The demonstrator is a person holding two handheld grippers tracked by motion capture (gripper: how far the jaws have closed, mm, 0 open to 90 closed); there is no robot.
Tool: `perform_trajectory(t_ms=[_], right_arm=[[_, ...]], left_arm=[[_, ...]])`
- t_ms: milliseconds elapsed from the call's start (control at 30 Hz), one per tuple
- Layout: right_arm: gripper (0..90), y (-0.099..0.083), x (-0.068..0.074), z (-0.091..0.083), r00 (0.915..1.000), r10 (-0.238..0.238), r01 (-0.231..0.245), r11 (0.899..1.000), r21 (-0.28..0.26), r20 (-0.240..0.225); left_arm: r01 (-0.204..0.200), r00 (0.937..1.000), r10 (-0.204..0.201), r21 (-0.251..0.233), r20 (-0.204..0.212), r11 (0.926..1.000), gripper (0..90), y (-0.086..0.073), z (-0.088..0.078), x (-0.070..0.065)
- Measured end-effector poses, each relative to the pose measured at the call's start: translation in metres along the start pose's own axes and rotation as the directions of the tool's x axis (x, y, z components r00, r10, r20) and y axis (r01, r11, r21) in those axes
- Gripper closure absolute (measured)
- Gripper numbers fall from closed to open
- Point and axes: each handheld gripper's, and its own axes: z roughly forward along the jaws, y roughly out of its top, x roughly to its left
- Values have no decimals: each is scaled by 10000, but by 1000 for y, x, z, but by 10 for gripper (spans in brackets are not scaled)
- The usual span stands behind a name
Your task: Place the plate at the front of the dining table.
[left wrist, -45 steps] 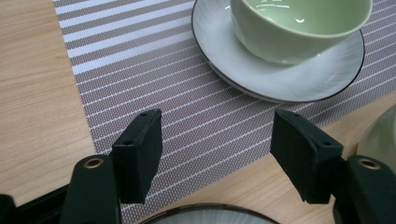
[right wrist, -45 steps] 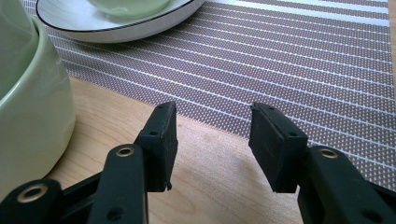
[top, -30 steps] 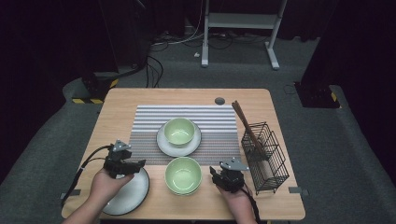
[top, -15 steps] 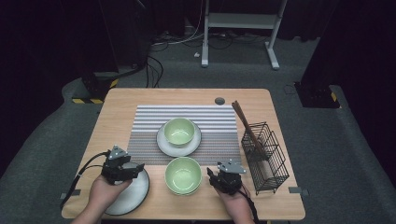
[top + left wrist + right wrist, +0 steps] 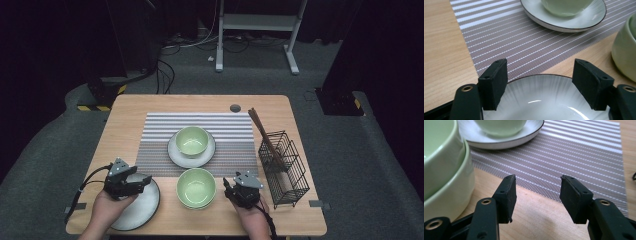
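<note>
Stacked green bowls [image 5: 196, 187] sit between released left gripper [image 5: 142, 181] and opening right gripper [image 5: 226, 186].

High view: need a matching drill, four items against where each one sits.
Items:
1. chopsticks
2. stacked green bowls
3. single green bowl
4. left claw

Places:
A. on the saucer on the striped mat
B. over the white plate at the table's near left
C. leaning out of the wire basket
D. on bare wood, between the two claws

Pairs: 1-C, 2-D, 3-A, 4-B
</note>
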Motion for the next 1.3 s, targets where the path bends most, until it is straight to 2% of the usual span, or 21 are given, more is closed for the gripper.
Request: perform_trajectory(t_ms=[233,333,567,767,867,1000,1133,1300], right_arm=[[466,5,-3,-7,9996,-18,24,9998,-198,268],[462,7,-3,-11,9993,55,-46,9997,-258,378],[461,12,-3,-16,9987,35,-16,9993,-373,517],[458,19,-1,-21,9993,-32,53,9982,-599,367],[458,22,2,-23,9995,-106,126,9975,-695,298],[456,27,6,-28,9995,-160,184,9960,-876,279],[449,31,8,-32,9993,-239,267,9944,-1026,284],[448,36,9,-39,9993,-231,267,9910,-1311,293]], left_arm=[[-293,9985,294,-20,454,9996,281,1,-3,-3],[-389,9982,388,13,450,9992,276,-1,-2,-3],[-619,9973,628,-253,378,9978,275,-5,-6,-2],[-734,9965,754,-551,358,9958,272,-9,-11,-1],[-682,9969,707,-694,351,9953,266,-10,-13,0],[-409,9986,439,-951,301,9946,266,-13,-14,3],[-204,9989,239,-859,408,9961,261,-13,-15,6],[-213,9987,252,-884,436,9959,255,-13,-16,7]])
